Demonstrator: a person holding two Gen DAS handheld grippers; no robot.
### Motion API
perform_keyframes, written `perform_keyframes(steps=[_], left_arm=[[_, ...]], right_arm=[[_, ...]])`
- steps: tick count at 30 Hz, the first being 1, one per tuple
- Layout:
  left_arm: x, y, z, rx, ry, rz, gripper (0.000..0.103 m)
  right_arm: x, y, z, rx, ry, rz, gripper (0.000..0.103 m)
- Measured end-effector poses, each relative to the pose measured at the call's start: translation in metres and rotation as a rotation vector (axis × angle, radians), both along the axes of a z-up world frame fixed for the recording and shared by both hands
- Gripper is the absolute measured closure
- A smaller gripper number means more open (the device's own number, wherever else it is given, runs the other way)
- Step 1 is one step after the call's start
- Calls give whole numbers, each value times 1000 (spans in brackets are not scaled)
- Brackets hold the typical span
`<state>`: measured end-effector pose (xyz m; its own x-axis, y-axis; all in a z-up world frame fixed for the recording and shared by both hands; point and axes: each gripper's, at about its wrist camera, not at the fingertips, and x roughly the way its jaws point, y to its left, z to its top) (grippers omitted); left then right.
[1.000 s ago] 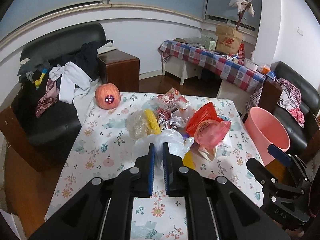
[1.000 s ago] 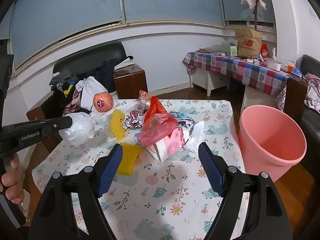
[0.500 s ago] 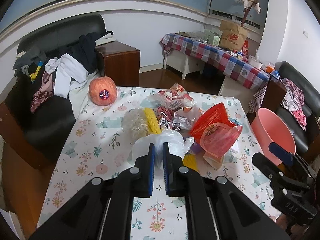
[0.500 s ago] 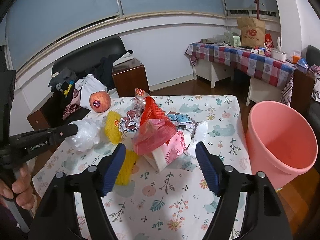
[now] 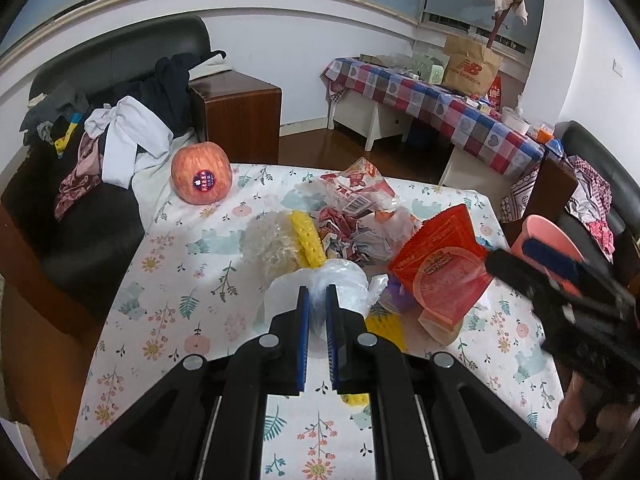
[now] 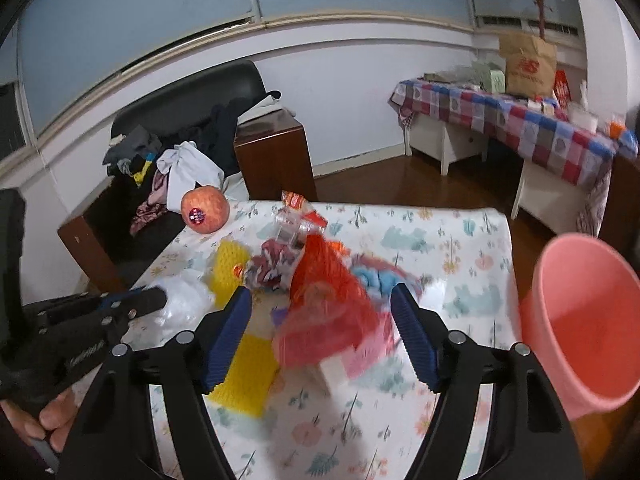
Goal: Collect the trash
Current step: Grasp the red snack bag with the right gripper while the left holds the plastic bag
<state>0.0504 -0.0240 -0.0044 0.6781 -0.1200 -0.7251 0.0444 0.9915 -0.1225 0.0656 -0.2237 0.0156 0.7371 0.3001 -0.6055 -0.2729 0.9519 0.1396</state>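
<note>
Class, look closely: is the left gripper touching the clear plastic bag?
Touching. The left wrist view shows the left gripper pinching the clear plastic bag between both blue pads.

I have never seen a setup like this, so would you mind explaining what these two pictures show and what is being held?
A person holds a two-finger claw in each hand, and each claw carries a wide-angle camera looking along its fingers. In its own view the left claw is shut on a clear plastic bag. The right claw is open, holding nothing, facing a red wrapper. On the floral table lie an apple, yellow foam netting and crumpled wrappers. A pink bin stands beside it.
</note>
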Motion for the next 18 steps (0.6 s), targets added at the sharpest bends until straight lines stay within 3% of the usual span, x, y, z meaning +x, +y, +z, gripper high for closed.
perform_keyframes(steps=[5,8,13,18], left_arm=[[3,1,-2,4,10,3,96],[3,1,-5,4,18,6,96],[2,3,-7,4,23,5,96],[0,5,-6,-5,16,9,96]], right_arm=[[27,12,0,-47,24,41,31],[38,21,-12,-89,65,69,46],[38,21,-25,-51,128,89,93],[20,9,-14,14,93,77,98]])
